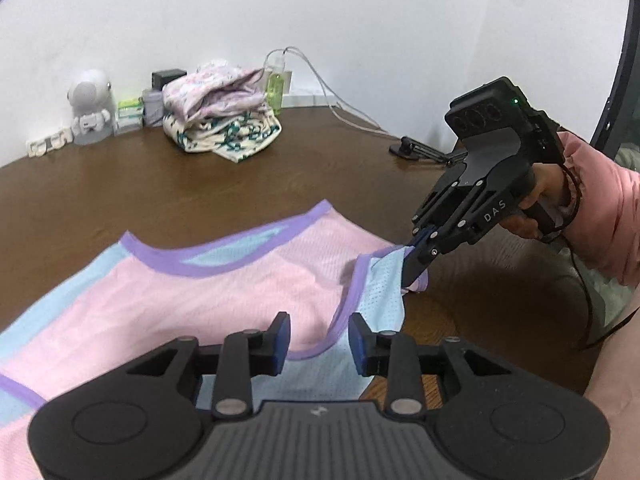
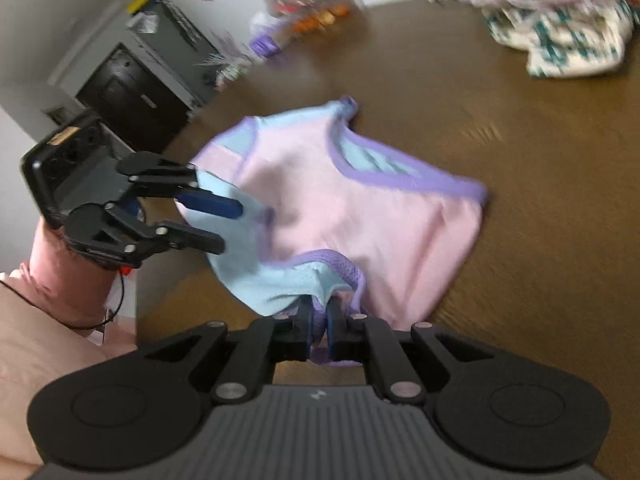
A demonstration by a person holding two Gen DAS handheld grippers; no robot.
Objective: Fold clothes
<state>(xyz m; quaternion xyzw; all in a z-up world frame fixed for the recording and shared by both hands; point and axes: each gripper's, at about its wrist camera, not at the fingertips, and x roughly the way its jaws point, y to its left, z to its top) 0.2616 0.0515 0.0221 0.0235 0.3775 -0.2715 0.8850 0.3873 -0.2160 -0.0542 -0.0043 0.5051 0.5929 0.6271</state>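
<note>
A pink and light-blue sleeveless top with purple trim lies on the brown table. My right gripper is shut on the top's shoulder strap at its right side; in the right wrist view the bunched blue and purple fabric sits pinched in my right gripper. My left gripper hovers over the armhole edge, open, with nothing pressed between its pads. From the right wrist view, my left gripper is seen beside the top, its fingers apart over the blue side panel.
A pile of folded patterned clothes sits at the back of the table by the wall. Beside it stand a small white robot figure, little boxes, a green bottle and cables. A black clamp arm lies at the right.
</note>
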